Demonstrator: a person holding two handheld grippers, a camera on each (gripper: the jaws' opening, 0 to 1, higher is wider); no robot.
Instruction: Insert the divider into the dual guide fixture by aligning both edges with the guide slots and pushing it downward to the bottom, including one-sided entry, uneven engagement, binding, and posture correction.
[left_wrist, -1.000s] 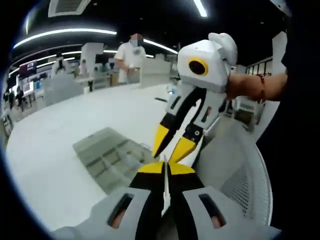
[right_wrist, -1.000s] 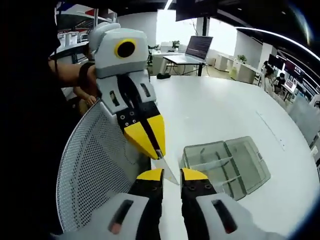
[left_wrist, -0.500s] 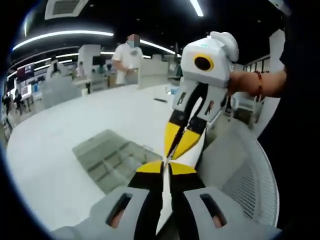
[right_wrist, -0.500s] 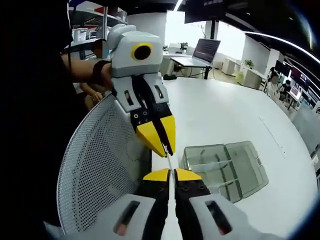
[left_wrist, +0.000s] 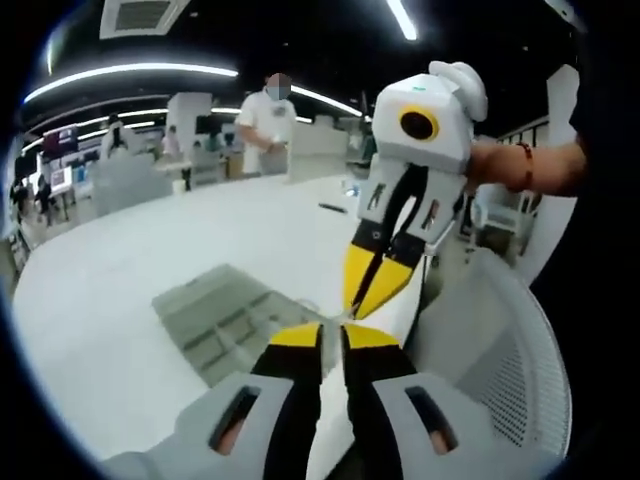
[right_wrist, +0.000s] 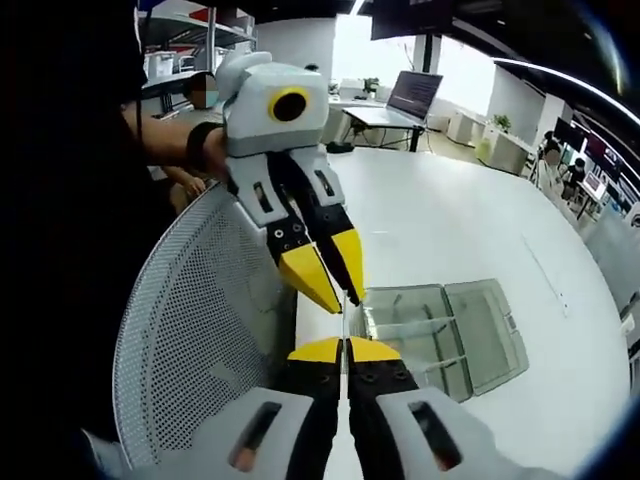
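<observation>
White round table, bare surface. White perforated mesh chair back just beside its edge. Open laptop on a far desk; standing person in white beyond.

No lettering, label, brand or number can be read in either view. The lit screens along the far wall in the left gripper view and the open laptop in the right gripper view are too small and blurred to make out.
</observation>
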